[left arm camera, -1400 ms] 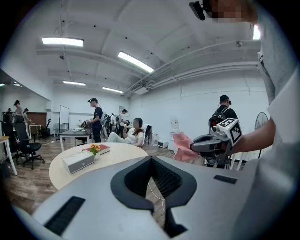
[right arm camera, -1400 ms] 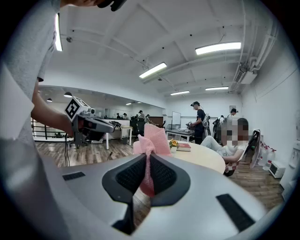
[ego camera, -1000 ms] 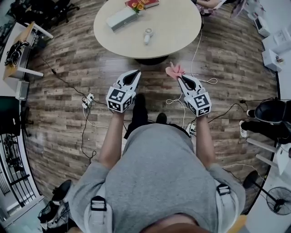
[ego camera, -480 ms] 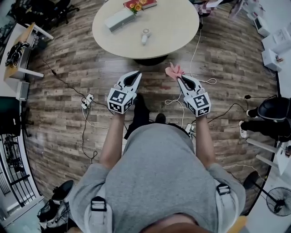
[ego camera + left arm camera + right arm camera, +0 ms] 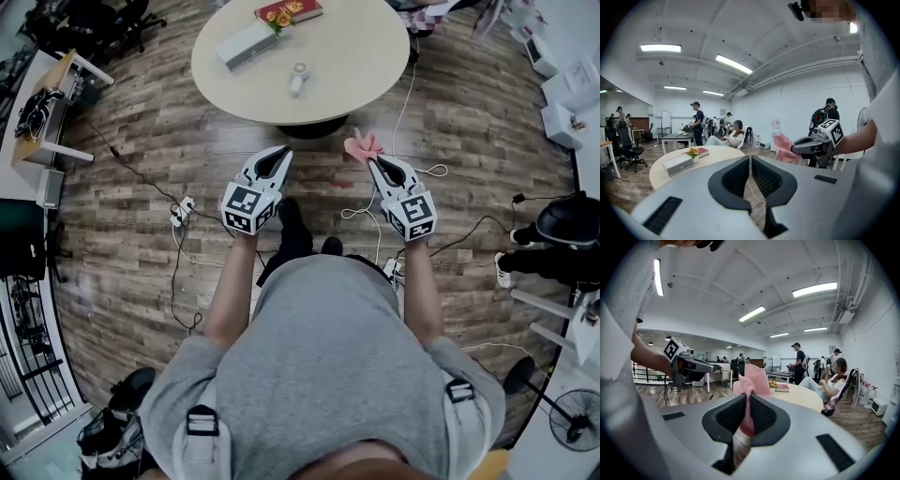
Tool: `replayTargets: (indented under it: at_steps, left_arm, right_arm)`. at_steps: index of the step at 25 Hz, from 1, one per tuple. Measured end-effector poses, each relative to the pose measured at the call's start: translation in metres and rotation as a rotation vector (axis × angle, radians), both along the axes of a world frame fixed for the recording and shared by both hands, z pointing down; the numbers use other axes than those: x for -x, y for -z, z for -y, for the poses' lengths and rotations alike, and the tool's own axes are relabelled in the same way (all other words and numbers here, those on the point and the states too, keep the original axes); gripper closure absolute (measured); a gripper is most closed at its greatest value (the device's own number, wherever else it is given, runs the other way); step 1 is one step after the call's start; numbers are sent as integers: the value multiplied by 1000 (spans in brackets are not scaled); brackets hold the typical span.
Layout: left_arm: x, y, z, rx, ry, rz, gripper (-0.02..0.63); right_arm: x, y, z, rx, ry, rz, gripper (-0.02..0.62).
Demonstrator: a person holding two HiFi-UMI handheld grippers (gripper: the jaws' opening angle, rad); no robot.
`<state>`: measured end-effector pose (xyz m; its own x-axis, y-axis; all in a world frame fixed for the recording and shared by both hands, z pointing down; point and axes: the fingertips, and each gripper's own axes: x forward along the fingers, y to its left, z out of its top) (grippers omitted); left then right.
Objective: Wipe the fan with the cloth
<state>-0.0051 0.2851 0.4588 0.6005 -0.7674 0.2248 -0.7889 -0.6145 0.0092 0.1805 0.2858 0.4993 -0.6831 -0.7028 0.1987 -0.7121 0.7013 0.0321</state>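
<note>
The right hand-held gripper (image 5: 372,161) is pinching the pink cloth (image 5: 361,147). Its jaws are pressing together on the lower part of the fabric, and the rest is sticking up in a loose bunch past the tips. The left hand-held gripper (image 5: 281,150) is staying pressed together with nothing between its jaws. Both are pointing forward and slightly down, side by side but well apart, and the person's forearms are reaching out from a grey shirt (image 5: 328,366).

Both are hanging over the wooden floor (image 5: 141,122), just short of the near edge of the round bench (image 5: 375,56). The fan (image 5: 298,77), small and white, is lying on the bench near its middle, apart from both grippers and untouched by the cloth. Further back on the bench a pale box (image 5: 247,42) is lying at an angle. A red book (image 5: 289,10) is lying at the far rim, with a small pot of flowers (image 5: 281,19) just beside it.

Cables (image 5: 178,253) are trailing across the floor on the person's left, running from a white power strip (image 5: 180,208). In the gripper views, other people are sitting and standing at desks deeper in the room.
</note>
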Motion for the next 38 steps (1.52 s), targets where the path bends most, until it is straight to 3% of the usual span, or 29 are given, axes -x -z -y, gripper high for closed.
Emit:
replayTargets:
  at_steps: [3,8,21,38]
  left_arm:
    - [0,4,-1,-7,3,-5,575]
    - [-3,7,0,-10,13,-4,477]
    - [-2,4,16,-4,19,11,334]
    - [29,-2,19,10,69,-6,321]
  right_arm:
    - [-1,2,-1,-2,2,1,568]
    - [-6,4,-3,-5,3,2,568]
    - [-14,-3,4,11,-31,5,566]
    - [10,-1,18,11,-4,-7,568]
